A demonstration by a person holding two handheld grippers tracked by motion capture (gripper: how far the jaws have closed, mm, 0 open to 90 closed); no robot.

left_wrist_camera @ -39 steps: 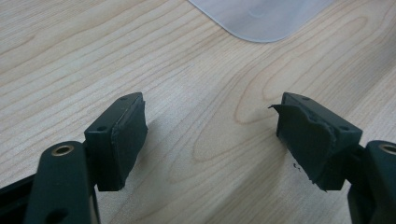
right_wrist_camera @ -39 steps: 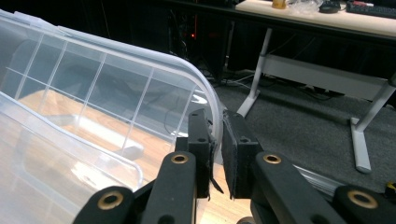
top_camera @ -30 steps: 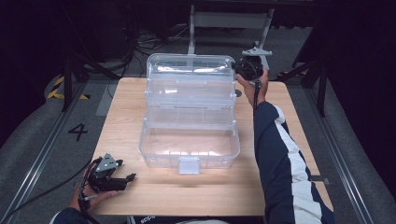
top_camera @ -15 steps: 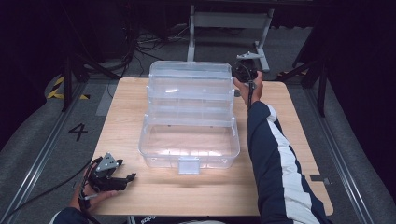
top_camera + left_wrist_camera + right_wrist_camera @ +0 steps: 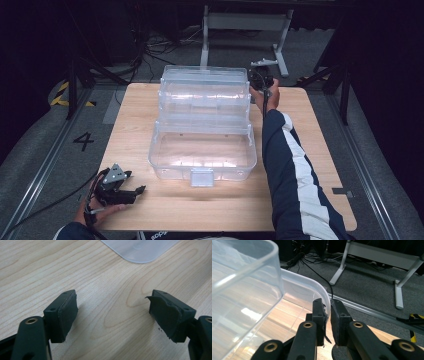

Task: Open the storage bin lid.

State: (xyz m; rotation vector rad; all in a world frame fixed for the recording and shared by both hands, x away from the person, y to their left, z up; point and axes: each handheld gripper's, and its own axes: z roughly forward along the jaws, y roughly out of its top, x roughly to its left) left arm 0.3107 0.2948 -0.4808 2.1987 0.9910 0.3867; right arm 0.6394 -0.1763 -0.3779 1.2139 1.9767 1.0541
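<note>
Meanwhile right tongs (image 5: pixel 329 315) pinch the clear box (image 5: pixel 202 125) lid's rim, arm outstretched.

Left claw (image 5: pixel 113 315): hovering low over the table, its two black jaws standing wide apart with nothing between them.
Right-hand pad (image 5: pixel 166 315): showing a torn, ragged edge along its top.
Table (image 5: pixel 50 270): light wood grain running under the jaws.
Clear plastic corner (image 5: pixel 140 250): sitting on the table at the top edge, well apart from the jaws.
</note>
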